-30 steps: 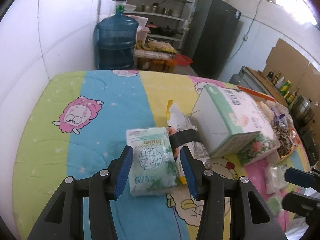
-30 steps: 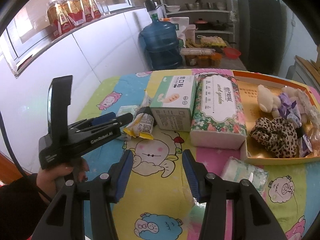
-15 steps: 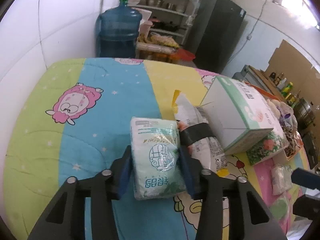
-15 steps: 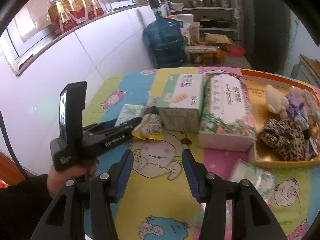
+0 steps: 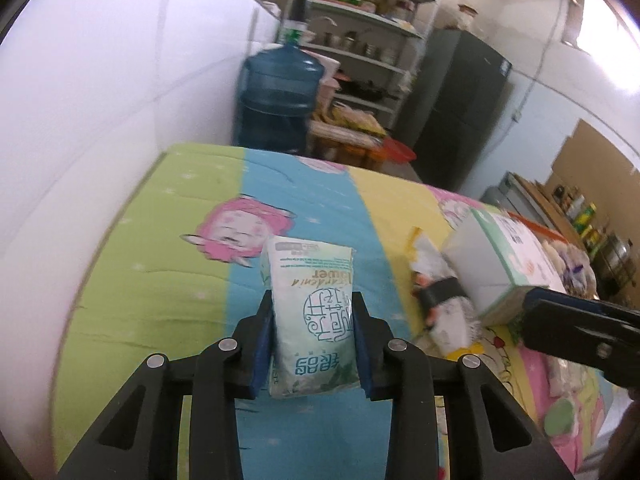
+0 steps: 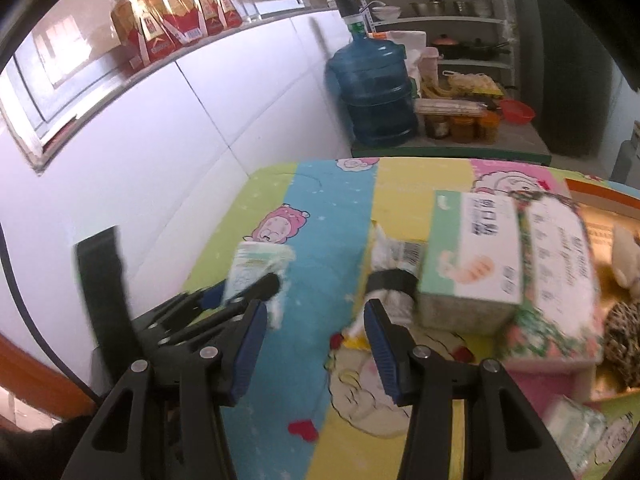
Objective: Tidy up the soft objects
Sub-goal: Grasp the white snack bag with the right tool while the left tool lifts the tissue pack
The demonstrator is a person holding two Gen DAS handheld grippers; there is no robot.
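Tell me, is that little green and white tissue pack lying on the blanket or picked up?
Picked up. The left hand-held gripper is shut on the tissue pack, its blue pads pressing both sides, tilting it up off the blanket.

White walls (image 5: 100, 92), metal shelving (image 5: 360, 20).

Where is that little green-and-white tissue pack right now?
The tissue pack is clamped in the left gripper, above the blue stripe of the cartoon blanket.
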